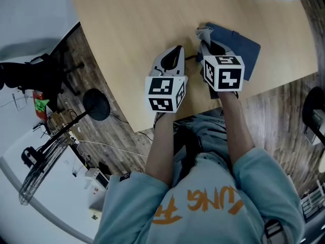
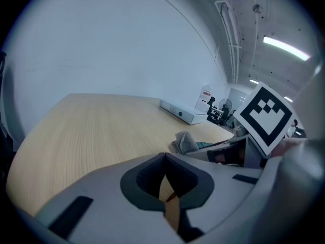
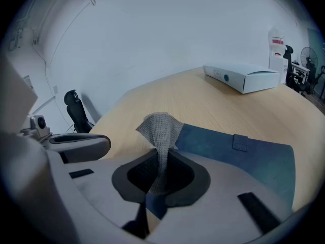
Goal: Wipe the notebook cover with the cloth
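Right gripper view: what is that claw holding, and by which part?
The right claw is shut on the grey cloth, pinching a bunched fold; one end sticks up past the jaws.

We wear a pale teal short-sleeved T-shirt (image 1: 223, 187) with orange lettering (image 1: 208, 200) at six o'clock in the head view. Our left gripper (image 1: 177, 49) and right gripper (image 1: 207, 43) are pale grey moulded shells with dark grey pads (image 2: 144, 187). Each carries a white cube (image 1: 166, 93) printed with black square markers.
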A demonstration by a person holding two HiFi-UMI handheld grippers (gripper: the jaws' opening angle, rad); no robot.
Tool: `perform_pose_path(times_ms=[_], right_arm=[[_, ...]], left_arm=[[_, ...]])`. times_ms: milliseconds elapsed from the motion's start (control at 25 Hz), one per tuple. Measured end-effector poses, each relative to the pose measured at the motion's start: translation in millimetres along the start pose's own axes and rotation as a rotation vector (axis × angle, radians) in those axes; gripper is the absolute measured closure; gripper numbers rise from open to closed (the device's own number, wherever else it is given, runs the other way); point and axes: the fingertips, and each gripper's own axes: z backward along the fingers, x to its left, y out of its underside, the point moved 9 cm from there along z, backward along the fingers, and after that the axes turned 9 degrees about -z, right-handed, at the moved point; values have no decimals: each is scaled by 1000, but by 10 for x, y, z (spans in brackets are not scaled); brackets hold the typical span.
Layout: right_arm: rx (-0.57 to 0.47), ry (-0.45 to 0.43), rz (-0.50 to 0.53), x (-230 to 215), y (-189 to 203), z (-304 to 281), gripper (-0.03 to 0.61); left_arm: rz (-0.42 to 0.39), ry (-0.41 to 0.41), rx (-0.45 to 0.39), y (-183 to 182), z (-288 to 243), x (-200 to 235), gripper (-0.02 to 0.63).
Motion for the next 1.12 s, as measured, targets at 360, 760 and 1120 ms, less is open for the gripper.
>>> perform_pose_path(times_ms=[360, 760, 1120], right_arm=[[-10, 24, -14, -114, 30, 55, 549], [-28, 57, -31, -253, 61, 167, 549], [-49, 80, -56, -360, 99, 334, 549]], left_arm=[[-5, 12, 1, 13, -11, -64, 597], [-29, 35, -3, -7, -32, -194, 597], [-56, 74, 1, -65, -60, -330, 597]])
